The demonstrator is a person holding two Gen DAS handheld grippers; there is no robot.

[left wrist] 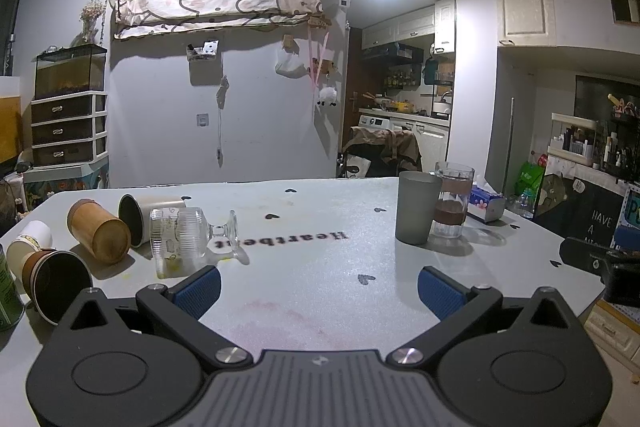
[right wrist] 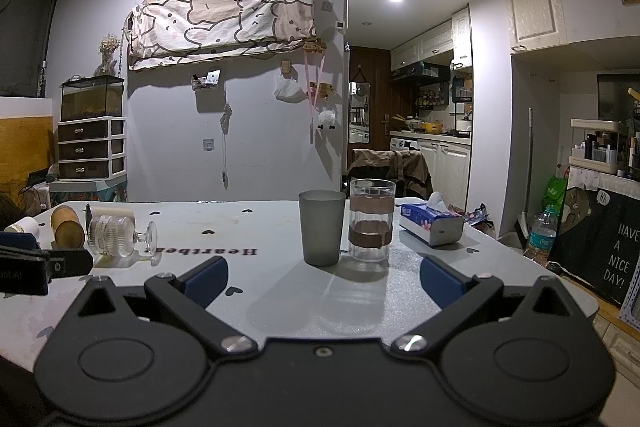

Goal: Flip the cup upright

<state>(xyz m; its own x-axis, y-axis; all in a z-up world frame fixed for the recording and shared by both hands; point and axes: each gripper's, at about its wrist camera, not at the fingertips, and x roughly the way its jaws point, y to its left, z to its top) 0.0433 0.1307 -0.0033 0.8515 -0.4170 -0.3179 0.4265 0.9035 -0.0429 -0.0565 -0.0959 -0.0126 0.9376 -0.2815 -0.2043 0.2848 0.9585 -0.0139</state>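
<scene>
Both claws, left [left wrist: 318, 287] and right [right wrist: 324, 277], hover wide open and empty. Two cups [left wrist: 416, 207] stand upright; the goblet [left wrist: 188, 237] and other cups [left wrist: 98, 235] lie tipped at the table's [left wrist: 320, 291] left, unflipped.

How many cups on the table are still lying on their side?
5, all at the table's left: ribbed stemmed glass, wooden cup, dark-lined mug behind them, brown paper cup and white paper cup by the edge. Others may sit out of frame farther left.
</scene>
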